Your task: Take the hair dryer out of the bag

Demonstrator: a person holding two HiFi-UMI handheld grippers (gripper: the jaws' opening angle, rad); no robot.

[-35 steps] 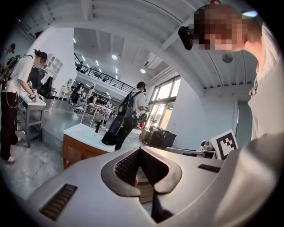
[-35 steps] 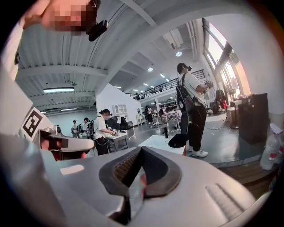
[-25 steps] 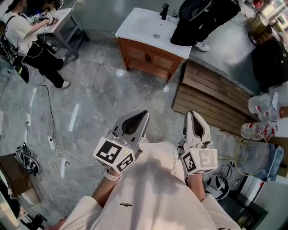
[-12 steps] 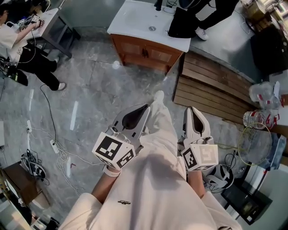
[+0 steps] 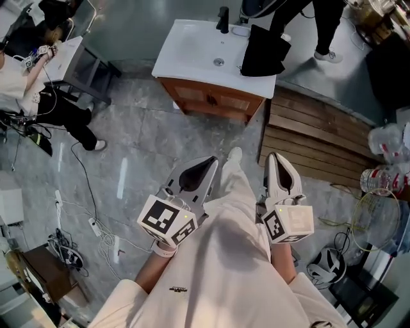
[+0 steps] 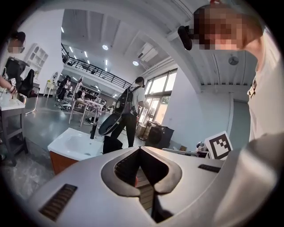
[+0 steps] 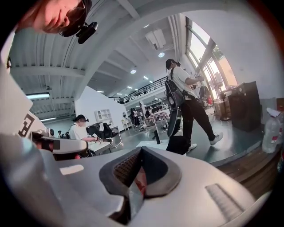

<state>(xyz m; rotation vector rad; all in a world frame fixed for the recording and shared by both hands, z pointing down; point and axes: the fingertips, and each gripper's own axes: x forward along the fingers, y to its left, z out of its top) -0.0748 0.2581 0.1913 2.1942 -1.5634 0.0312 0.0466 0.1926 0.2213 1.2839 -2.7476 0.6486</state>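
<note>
Head view: washstand [image 5: 192, 50], black bag [image 5: 261, 52] nearer now

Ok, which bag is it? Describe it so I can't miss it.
Look ahead to the wooden vanity cabinet with the white basin top, standing on the grey floor beside the slatted wood platform. The bag is the black one at the top's right end in the head view. Unlike the slim black tap upright at the back, it is broad and soft-sided.
</note>
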